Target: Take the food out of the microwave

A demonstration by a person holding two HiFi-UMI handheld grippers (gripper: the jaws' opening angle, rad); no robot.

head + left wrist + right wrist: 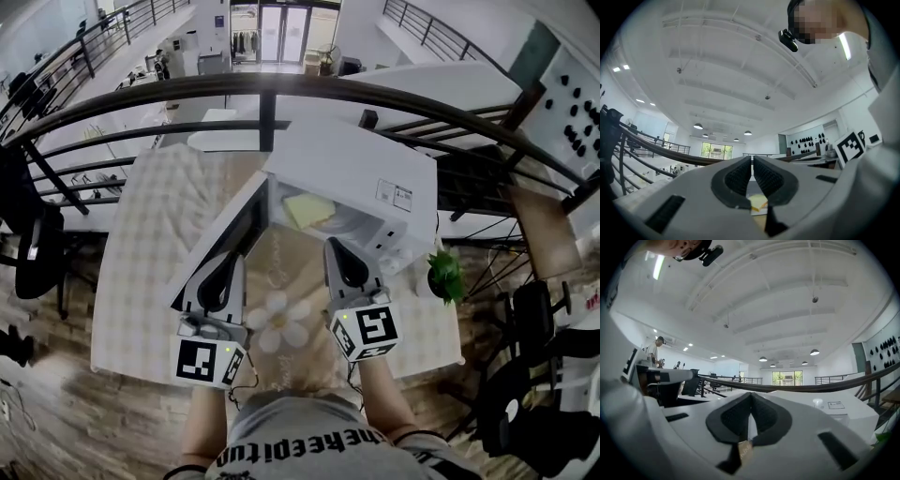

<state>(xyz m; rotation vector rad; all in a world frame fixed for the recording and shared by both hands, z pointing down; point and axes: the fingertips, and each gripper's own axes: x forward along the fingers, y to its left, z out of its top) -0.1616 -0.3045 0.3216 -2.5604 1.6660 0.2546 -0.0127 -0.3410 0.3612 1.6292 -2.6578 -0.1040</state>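
- The microwave (375,178) stands on the table (141,281) with its door (225,239) already swung open to the left, so opening it looks done.
- The removal itself is left: the food (309,208), a pale yellow slab, lies inside the cavity, on the turntable as far as I can tell.
- My left gripper (230,260) sits just in front of the open door, its jaws all but together and holding nothing.
- My right gripper (336,247) is near the cavity mouth, jaws closed and empty.
- I judge that neither touches the food yet.
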